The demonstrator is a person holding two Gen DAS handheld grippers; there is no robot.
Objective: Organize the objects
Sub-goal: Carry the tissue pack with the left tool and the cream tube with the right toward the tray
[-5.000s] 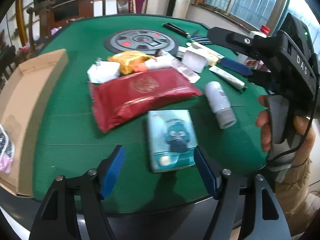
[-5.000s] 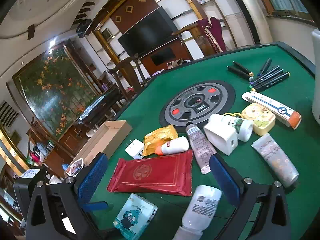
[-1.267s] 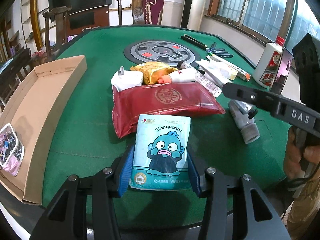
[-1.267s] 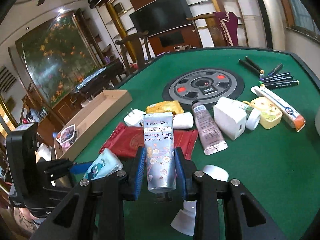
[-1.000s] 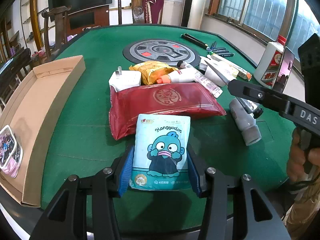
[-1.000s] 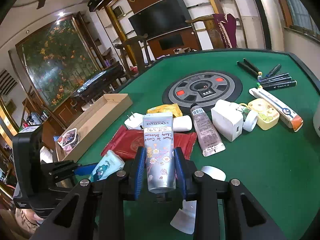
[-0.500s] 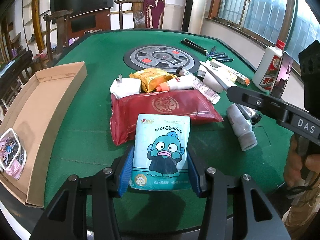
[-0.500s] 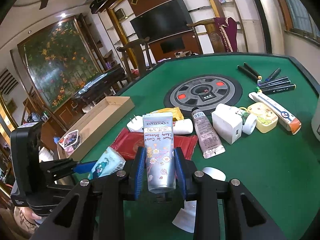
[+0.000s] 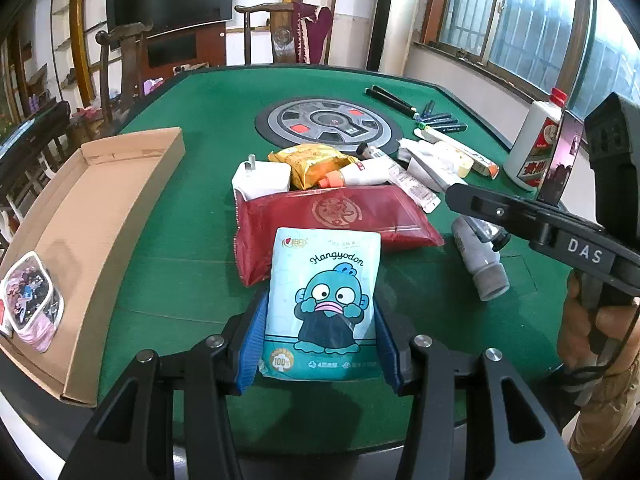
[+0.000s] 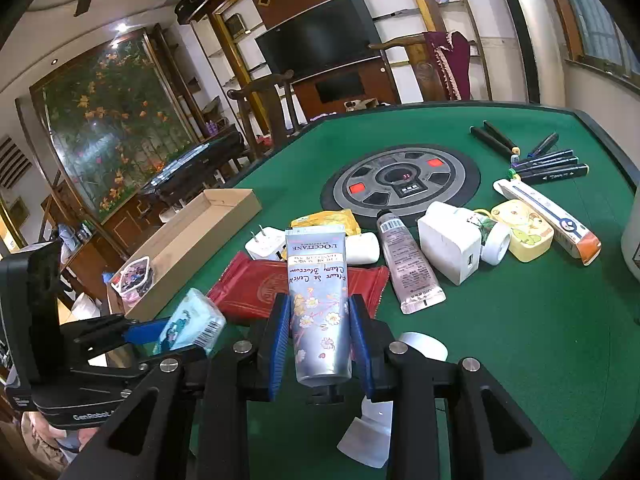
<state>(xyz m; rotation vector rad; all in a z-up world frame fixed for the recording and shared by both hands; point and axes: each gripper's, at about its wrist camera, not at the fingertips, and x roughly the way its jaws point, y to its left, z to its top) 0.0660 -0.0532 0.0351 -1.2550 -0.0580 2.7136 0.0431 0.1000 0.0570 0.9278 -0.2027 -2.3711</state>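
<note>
Our left gripper [image 9: 320, 316] grips the tissue pack [image 9: 325, 300], our right gripper [image 10: 320, 340] the hand-cream tube [image 10: 318, 300]; next we carry both leftward to the cardboard box [image 9: 100, 216].

Tissue pack [image 9: 322, 304]: pale blue, cartoon fish print, upright, lifted off felt at 6 o'clock.
Hand cream tube [image 10: 319, 307]: silver, floral print, crimp end up, raised at 6 o'clock.
</note>
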